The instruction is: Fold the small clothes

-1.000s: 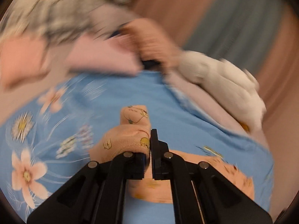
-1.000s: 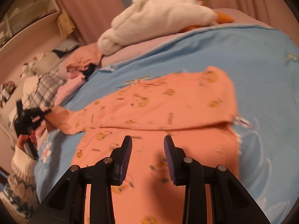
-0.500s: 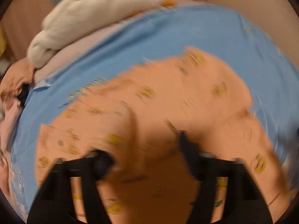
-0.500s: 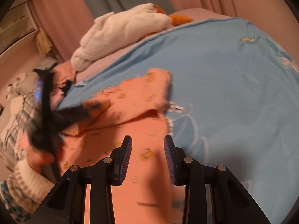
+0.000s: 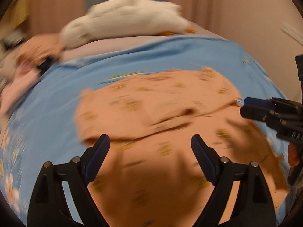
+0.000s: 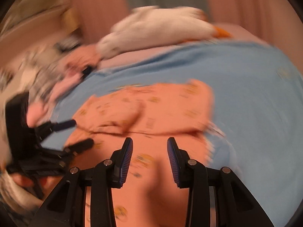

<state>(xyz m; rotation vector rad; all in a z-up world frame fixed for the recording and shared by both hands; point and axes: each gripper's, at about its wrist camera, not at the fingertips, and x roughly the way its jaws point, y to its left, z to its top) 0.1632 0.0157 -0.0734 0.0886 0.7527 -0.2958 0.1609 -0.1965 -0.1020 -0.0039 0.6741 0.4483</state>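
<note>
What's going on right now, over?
Left gripper open, empty. Right gripper open, empty. Orange garment partly folded on blue sheet. Nothing in the way; frames blurred.

One orange garment [image 5: 170,117], two grippers, one white plush toy [image 5: 128,19], one blue sheet [image 5: 56,98]

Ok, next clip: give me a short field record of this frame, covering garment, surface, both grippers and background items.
garment: orange printed baby garment, lying flat on the bed, top part folded over along a crosswise edge
surface: blue floral bedsheet
left gripper: open, empty, above the garment's near part
right gripper: open, empty, above the garment
background: white plush duck at the far edge of the bed; pile of other clothes to the left
image quality: both views motion-blurred; print detail unreadable
</note>
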